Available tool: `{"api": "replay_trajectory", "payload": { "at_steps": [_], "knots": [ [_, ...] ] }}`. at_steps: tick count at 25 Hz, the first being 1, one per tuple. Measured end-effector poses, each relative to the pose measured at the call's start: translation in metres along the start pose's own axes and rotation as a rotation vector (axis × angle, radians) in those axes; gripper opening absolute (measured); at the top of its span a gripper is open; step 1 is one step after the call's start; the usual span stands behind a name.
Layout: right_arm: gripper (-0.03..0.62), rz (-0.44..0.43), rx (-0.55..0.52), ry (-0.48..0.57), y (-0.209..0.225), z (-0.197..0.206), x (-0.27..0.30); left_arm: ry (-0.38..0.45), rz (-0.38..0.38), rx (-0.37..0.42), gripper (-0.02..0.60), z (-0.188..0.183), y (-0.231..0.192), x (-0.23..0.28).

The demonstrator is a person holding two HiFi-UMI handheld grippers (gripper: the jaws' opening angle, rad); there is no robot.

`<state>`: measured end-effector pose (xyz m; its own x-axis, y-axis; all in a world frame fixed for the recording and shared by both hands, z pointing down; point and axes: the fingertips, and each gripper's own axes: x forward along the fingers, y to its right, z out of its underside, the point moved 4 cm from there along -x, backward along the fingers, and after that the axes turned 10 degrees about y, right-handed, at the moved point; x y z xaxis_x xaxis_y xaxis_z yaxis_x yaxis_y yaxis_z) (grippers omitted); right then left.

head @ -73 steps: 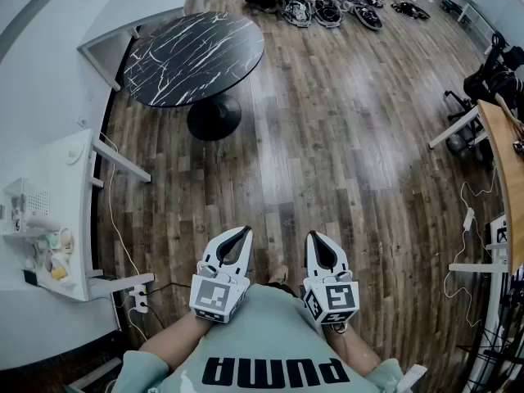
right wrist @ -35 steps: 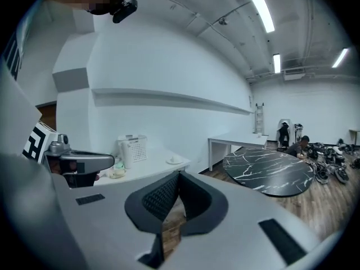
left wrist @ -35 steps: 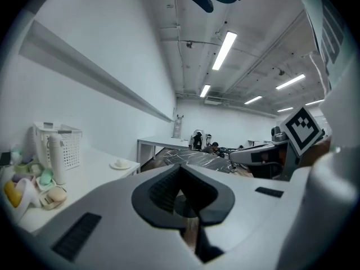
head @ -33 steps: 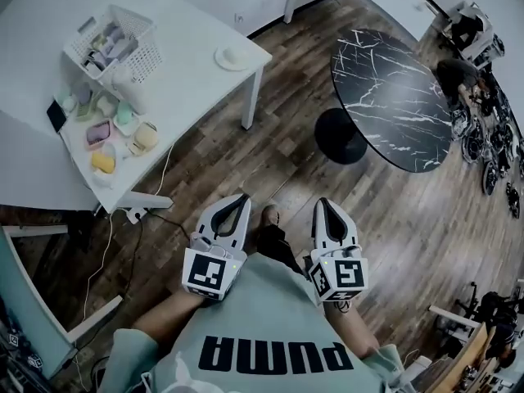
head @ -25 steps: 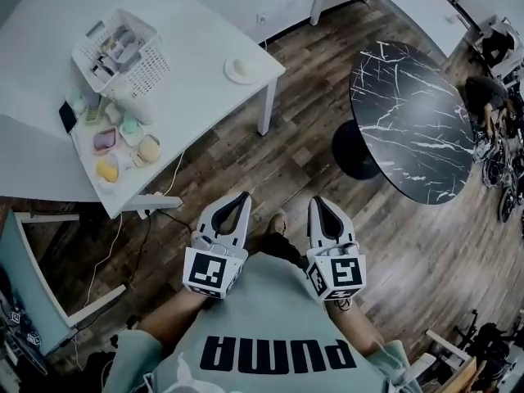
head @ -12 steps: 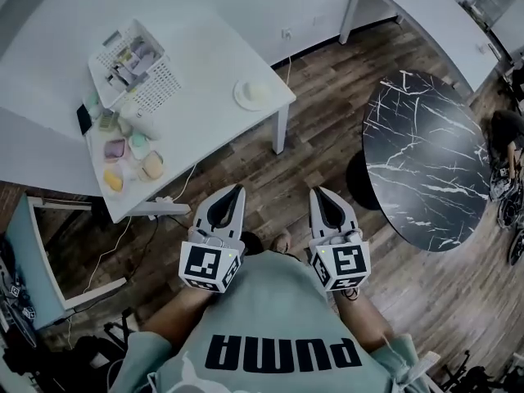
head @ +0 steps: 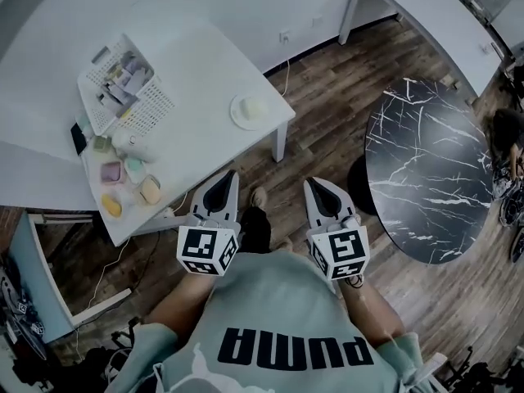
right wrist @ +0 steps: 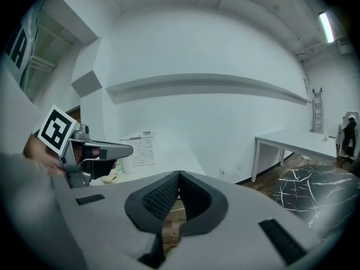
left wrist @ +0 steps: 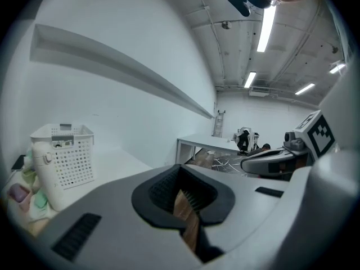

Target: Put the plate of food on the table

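Observation:
A small white plate point(head: 250, 110) with a pale piece of food on it sits near the corner of the white table point(head: 196, 80). A black marble round table point(head: 434, 166) stands to the right. My left gripper point(head: 228, 176) and right gripper point(head: 314, 184) are held side by side close to the body, over the wooden floor, short of the white table's edge. Both are shut with nothing between their jaws. The left gripper point(left wrist: 180, 169) points at the white wall. The right gripper point(right wrist: 179, 175) points the same way.
A white perforated basket point(head: 123, 84) with small items stands at the back of the white table, also seen as basket point(left wrist: 63, 151). Several pastel bowls point(head: 131, 182) line the table's left edge. Cables point(head: 106, 260) lie on the floor under it. A second white desk point(head: 426, 15) stands behind.
The head view has swung from open floor to the white table, which now lies closer in front of the grippers. Both grippers stayed shut and side by side.

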<state>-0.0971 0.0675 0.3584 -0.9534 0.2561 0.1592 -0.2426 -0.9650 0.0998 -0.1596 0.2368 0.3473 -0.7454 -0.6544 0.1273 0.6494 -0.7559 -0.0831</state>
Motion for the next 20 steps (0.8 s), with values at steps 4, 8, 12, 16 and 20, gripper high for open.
{"api": "replay_trajectory", "payload": {
  "at_steps": [4, 8, 12, 16, 20],
  "knots": [
    [0.008, 0.009, 0.003, -0.048, 0.015, 0.003, 0.043, -0.031, 0.022, -0.002, 0.006, 0.004, -0.027, 0.048],
    [0.008, 0.034, 0.008, -0.102, 0.031, 0.005, 0.093, -0.074, 0.039, -0.031, 0.006, 0.01, -0.061, 0.091],
    [0.008, 0.055, 0.023, -0.156, 0.046, 0.009, 0.14, -0.115, 0.052, -0.051, 0.006, 0.017, -0.095, 0.128],
    [0.008, 0.08, 0.069, -0.214, 0.059, 0.022, 0.178, -0.159, 0.039, -0.12, 0.006, 0.029, -0.129, 0.157],
    [0.008, 0.108, 0.113, -0.263, 0.071, 0.035, 0.208, -0.218, 0.034, -0.202, 0.006, 0.044, -0.158, 0.178]
  ]
}}
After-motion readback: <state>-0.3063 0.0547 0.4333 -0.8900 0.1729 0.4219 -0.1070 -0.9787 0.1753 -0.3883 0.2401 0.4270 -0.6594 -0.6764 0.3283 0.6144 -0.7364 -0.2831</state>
